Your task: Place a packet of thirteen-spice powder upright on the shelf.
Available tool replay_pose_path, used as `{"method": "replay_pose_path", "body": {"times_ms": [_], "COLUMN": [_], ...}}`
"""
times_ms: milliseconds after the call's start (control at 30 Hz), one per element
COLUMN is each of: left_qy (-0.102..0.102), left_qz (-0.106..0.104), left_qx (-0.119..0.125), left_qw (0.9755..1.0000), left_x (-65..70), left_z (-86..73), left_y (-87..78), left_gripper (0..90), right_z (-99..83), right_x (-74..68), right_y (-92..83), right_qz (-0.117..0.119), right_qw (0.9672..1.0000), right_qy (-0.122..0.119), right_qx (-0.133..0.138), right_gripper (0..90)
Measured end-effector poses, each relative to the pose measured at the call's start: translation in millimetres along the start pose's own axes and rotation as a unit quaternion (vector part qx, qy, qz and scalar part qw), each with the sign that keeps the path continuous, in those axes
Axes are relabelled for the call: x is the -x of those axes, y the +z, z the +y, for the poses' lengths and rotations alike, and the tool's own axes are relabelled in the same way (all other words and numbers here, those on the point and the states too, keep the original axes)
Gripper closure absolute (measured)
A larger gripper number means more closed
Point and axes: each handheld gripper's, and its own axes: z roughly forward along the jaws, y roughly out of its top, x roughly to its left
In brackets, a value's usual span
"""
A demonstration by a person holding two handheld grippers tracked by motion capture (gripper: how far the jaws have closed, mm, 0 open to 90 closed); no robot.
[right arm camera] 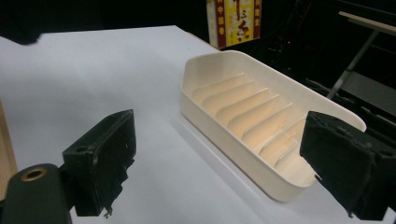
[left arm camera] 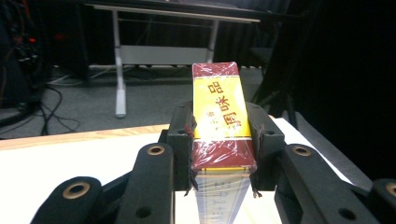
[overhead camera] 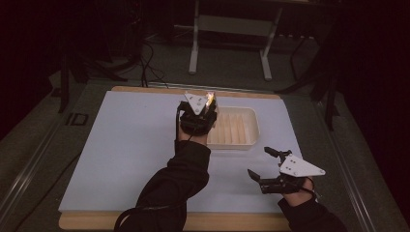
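Left tool [left arm camera: 223,154], clenched on the red-and-yellow wrapped box [left arm camera: 220,116], should lower it squarely into the cream ribbed plastic tray [overhead camera: 251,126]; right tool [overhead camera: 266,166] rests released.

Box [left arm camera: 219,121]: dark red with a yellow panel and red characters. Ribbed tray [right arm camera: 243,112]: cream. Tabletop [overhead camera: 130,145]: white, wood-edged.

A wooden table [overhead camera: 159,223] carries a white sheet [overhead camera: 130,145], with a cream ribbed tray [overhead camera: 252,126] on it.

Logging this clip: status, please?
Left gripper shut on red-and-yellow box, beside the tray. Right gripper open, empty. Tray empty, nothing in the way.
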Motion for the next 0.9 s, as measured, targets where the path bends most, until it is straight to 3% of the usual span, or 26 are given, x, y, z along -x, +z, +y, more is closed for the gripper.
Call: {"method": "replay_pose_path", "body": {"times_ms": [167,333,400,500,633,900], "left_qy": [0.006,-0.006,-0.001,-0.015,-0.007,-0.012], "left_qz": [0.018,0.026,0.037,0.038,0.038,0.045], "left_qx": [-0.005,-0.011,-0.006,-0.009,-0.011,-0.016], "left_qw": [0.9998,0.9996,0.9993,0.9991,0.9992,0.9988], "left_x": [1.4,-0.4,-0.4,-3.9,-2.9,-4.3], "left_z": [-8.0,-15.1,-18.1,-21.6,-25.3,-33.6], "left_y": [10.5,16.9,18.0,20.5,26.0,36.1], "left_gripper": [68.5,68.5,68.5,68.6,68.6,68.6], "right_z": [-0.3,-1.3,-1.7,-2.3,-3.2,-4.0], "right_x": [-0.8,0.0,0.5,0.0,-0.3,-1.0], "right_y": [0.2,0.1,0.7,0.9,2.0,1.6], "right_qz": [0.0,0.002,0.004,0.009,0.014,0.02], "right_qw": [1.0,0.9999,0.9999,0.9999,0.9998,0.9997], "right_qy": [0.001,0.009,0.009,0.012,0.012,0.011], "right_qx": [0.002,0.005,0.005,0.003,0.004,0.004], "right_gripper": [10.7,10.7,10.7,10.8,10.7,10.7]}}
